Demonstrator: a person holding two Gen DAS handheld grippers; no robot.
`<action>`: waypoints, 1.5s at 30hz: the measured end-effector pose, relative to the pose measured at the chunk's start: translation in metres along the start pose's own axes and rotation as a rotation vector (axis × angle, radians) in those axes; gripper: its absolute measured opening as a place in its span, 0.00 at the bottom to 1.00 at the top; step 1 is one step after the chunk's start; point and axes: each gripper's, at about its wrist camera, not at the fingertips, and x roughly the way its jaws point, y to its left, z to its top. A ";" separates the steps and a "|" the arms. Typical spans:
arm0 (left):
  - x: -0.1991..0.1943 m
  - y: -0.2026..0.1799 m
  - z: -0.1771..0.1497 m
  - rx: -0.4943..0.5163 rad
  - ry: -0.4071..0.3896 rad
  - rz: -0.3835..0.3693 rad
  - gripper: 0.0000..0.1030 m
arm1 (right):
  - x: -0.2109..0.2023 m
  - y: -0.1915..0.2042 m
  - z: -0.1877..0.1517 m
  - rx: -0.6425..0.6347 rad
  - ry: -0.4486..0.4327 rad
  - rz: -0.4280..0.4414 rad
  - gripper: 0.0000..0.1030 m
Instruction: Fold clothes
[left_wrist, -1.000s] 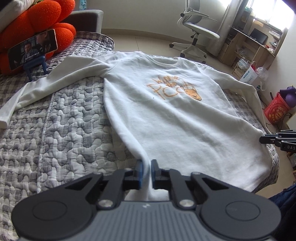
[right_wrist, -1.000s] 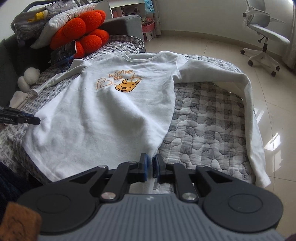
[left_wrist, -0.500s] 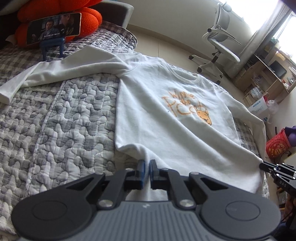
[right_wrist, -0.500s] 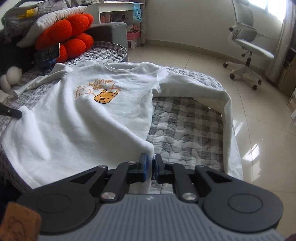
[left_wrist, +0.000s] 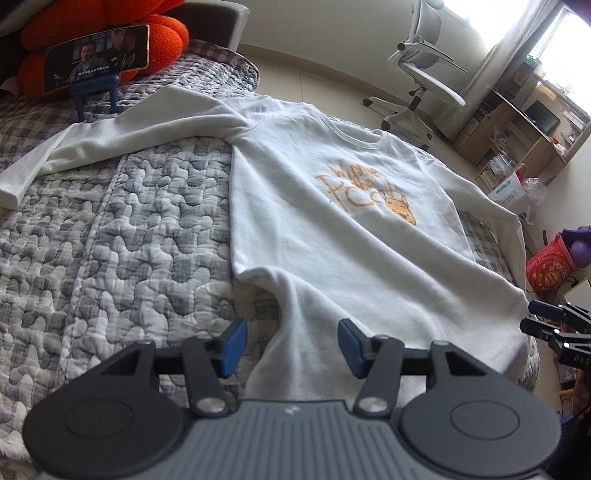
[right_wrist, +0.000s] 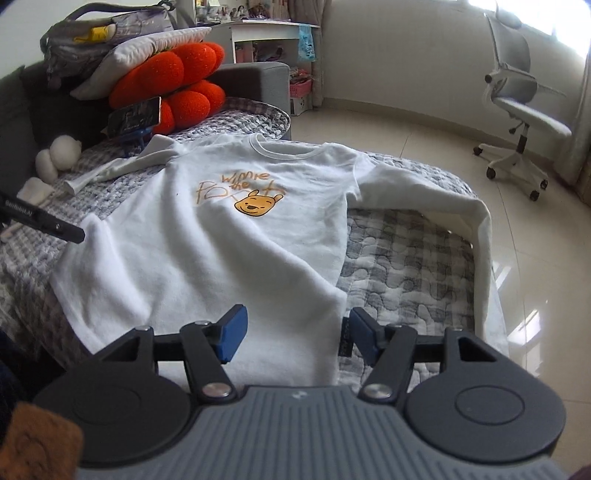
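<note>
Now my left hand-held gripper (left_wrist: 288, 345) is opening, its blue pads standing apart either side of the sweatshirt's (left_wrist: 332, 229) bottom hem at the lower middle of the frame, pressing on nothing. My right hand-held gripper (right_wrist: 293, 338) is opening too, the other hem corner lying loose between its jaws at the bottom centre of its view. The white sweatshirt (right_wrist: 221, 236) lies face up and spread flat on the bed (left_wrist: 110, 236), print showing, one sleeve reaching to the upper left of the left view, the other draped over the bed's edge on the right of the right view. I judge the laying-out step is just ending and no fold is made yet. Next I would need to go for a sleeve or a side edge and bring it across the body. The quilted grey check cover looks soft and lumpy. An orange cushion (right_wrist: 173, 77) and a phone on a stand (left_wrist: 96, 59) sit at the upper left, an office chair (right_wrist: 524, 107) on the tiled floor at the upper right.
</note>
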 end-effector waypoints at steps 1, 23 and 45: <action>0.001 0.001 -0.003 0.002 0.011 -0.011 0.54 | -0.001 -0.003 -0.004 0.014 0.011 0.017 0.63; -0.044 0.001 -0.036 0.094 0.052 -0.045 0.04 | -0.060 -0.015 -0.029 0.049 0.081 0.191 0.06; 0.025 -0.030 0.087 -0.081 -0.083 0.141 0.60 | 0.012 -0.034 0.079 0.108 -0.076 -0.044 0.30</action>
